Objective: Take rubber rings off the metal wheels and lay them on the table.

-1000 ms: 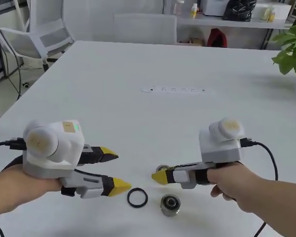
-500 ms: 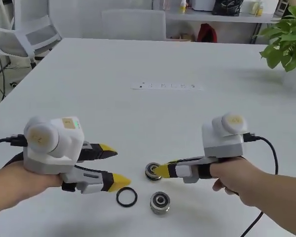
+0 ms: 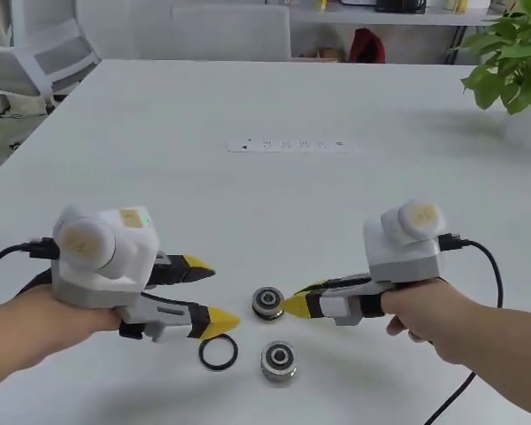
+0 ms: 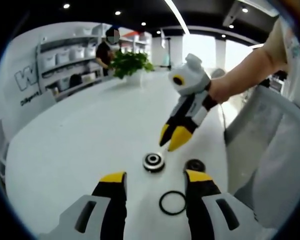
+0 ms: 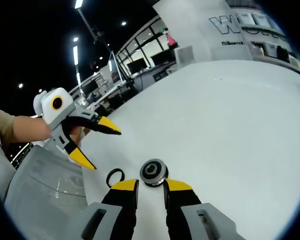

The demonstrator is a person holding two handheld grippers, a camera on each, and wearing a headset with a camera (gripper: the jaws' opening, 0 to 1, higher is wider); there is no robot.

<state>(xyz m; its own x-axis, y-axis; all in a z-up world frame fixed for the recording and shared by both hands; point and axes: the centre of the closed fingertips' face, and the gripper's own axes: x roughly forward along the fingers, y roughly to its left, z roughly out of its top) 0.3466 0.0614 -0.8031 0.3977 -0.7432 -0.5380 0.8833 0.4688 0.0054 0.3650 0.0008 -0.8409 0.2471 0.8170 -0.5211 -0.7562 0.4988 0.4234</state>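
Observation:
Two small metal wheels lie near the table's front edge. One wheel (image 3: pixel 267 302) (image 4: pixel 153 161) (image 5: pixel 153 172) has a dark rubber ring around it. The other wheel (image 3: pixel 278 361) (image 4: pixel 195 165) looks bare and silvery. A loose black rubber ring (image 3: pixel 218 351) (image 4: pixel 172 202) (image 5: pixel 114 176) lies flat to its left. My left gripper (image 3: pixel 211 294) (image 4: pixel 151 178) is open and empty, just left of the ringed wheel and above the loose ring. My right gripper (image 3: pixel 294 304) (image 5: pixel 151 186) points at that wheel from the right, its jaws a narrow gap apart and holding nothing.
A white power strip (image 3: pixel 292 144) lies mid-table. A potted plant (image 3: pixel 509 62) stands at the far right, chairs (image 3: pixel 35 53) at the far left. Cables trail from both grippers toward the front edge. The white table (image 3: pixel 274 212) stretches bare beyond the wheels.
My right gripper has drawn back to the right, uncovering the ringed wheel. The left gripper has drifted slightly right, over the loose ring. The head camera has shifted.

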